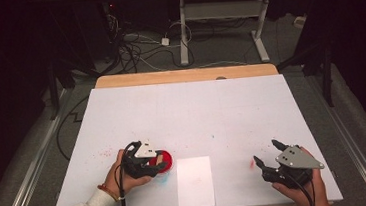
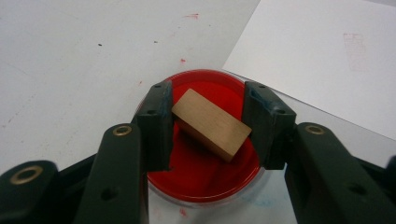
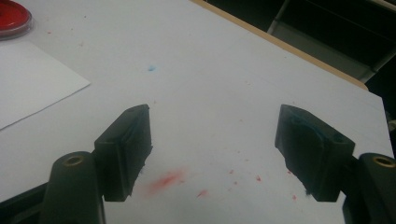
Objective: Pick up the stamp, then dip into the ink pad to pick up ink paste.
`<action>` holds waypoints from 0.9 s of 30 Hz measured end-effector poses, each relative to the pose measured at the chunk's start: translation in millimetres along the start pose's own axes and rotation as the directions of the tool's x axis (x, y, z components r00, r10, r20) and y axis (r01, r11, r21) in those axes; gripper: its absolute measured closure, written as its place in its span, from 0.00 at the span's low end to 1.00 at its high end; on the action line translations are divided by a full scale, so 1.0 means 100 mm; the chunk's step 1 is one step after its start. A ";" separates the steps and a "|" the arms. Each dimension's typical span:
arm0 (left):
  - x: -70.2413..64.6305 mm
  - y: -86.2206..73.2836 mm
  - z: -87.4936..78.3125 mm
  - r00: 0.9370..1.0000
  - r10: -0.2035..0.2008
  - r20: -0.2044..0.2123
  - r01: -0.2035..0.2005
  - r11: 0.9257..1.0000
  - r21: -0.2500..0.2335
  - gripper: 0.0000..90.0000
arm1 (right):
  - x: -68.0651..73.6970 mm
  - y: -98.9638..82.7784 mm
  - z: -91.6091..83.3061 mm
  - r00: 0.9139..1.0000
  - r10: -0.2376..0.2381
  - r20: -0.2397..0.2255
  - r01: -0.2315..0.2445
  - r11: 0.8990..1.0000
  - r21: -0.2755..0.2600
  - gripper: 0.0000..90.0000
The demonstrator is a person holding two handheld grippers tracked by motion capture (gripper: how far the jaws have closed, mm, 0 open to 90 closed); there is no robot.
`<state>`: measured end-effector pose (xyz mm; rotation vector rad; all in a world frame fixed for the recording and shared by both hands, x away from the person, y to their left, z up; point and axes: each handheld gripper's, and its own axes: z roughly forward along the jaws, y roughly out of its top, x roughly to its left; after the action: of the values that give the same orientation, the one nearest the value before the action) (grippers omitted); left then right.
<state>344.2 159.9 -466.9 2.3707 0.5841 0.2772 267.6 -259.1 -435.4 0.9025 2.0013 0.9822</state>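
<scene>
A small wooden block (image 2: pixel 211 124) sits askew between the jaws of my left gripper (image 2: pixel 208 91), its corners touching both pads; the gripper is shut on it. Directly under it is a round dish of red paint (image 2: pixel 205 172). In the high view the left gripper (image 1: pixel 148 158) is at the table's front left, over the red dish (image 1: pixel 167 160). My right gripper (image 1: pixel 266 152) is at the front right, open, with nothing between its jaws. In the right gripper view it (image 3: pixel 215 112) hovers above a red smear (image 3: pixel 166 179) on the white tabletop.
A white sheet of paper (image 1: pixel 195 181) lies at the front centre, just right of the dish, between the two grippers. Red and blue paint specks dot the white table cover (image 1: pixel 191 107). A wooden strip (image 1: pixel 183 75) edges the far side.
</scene>
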 end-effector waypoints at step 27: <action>-0.02 0.00 0.01 1.000 0.002 -0.012 -0.002 1.000 0.012 0.59 | 0.01 -0.01 -0.04 1.000 -0.007 -0.012 0.007 1.000 -0.004 0.30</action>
<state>343.1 158.6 -467.5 2.3829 0.5902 0.2894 263.4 -259.8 -435.1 0.8886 2.0111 0.9894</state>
